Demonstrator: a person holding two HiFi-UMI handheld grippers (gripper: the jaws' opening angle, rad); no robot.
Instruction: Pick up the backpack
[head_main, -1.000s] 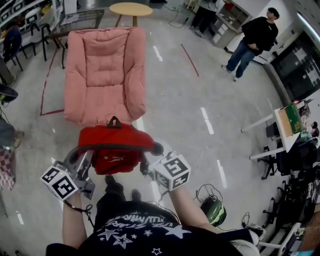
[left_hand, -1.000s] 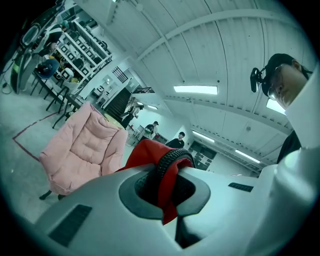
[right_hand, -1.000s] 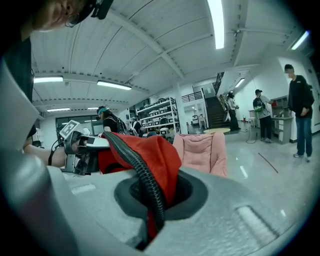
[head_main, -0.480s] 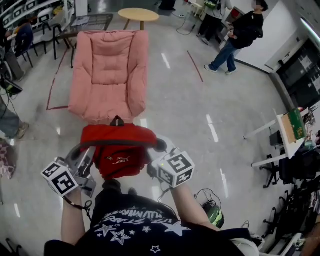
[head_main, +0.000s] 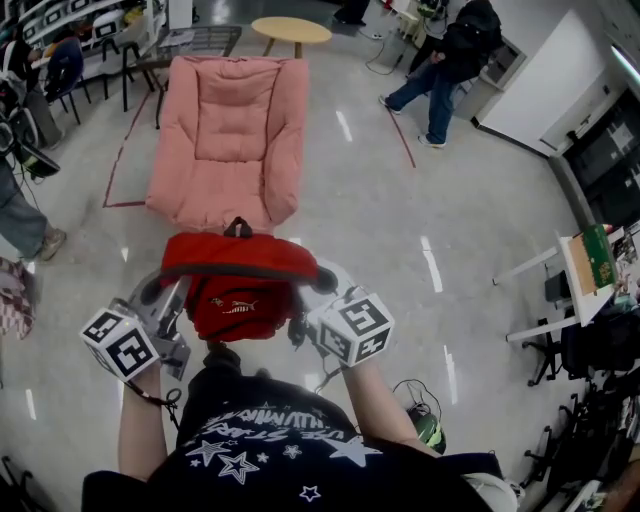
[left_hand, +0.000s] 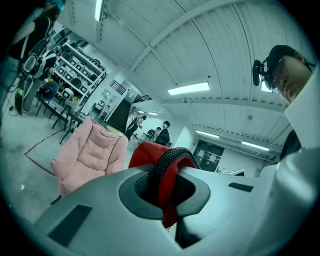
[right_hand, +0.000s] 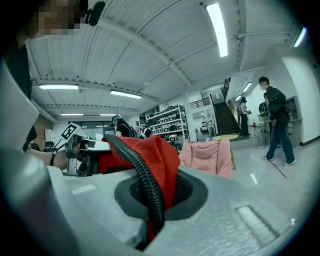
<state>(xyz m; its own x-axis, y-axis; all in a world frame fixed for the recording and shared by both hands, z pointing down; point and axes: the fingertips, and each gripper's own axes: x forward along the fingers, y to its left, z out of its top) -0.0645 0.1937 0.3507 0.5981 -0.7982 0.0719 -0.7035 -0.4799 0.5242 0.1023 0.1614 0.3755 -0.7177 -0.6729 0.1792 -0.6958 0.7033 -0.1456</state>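
**A:** The backpack (head_main: 238, 290) is up off the floor (head_main: 400, 250); it hangs between the two grippers, close in front of the person holding them, just short of the front edge of the pink armchair (head_main: 232, 140).

**B:** Look at the left gripper (left_hand: 165, 185); jaws clamped tight on a fold of red cloth with the black ribbed edging (left_hand: 167, 160) running through the pinch. The right gripper (right_hand: 155, 192) has the same hold on its side; closed hard on red cloth and that ribbed trim.

**A:** So the whole bag rides on two thin pinches; that's my worry. The cloth is slack and the bag's main body sags below the grip line; I'd say its weight could drag the fold out of one pair of jaws.

**B:** And if one side goes, the bag swings down on the other; that jerk could strip the second hold too, and it lands on the floor by the person's feet.

**A:** Pulling the hands apart is another risk; the top would go taut and tug straight against both pinches. Tilting one hand lower would shift the load onto that side.

**B:** The armchair is near as well; a swing forward could brush its front edge. The walker in dark clothes (head_main: 445, 55) is well apart; no trouble there.
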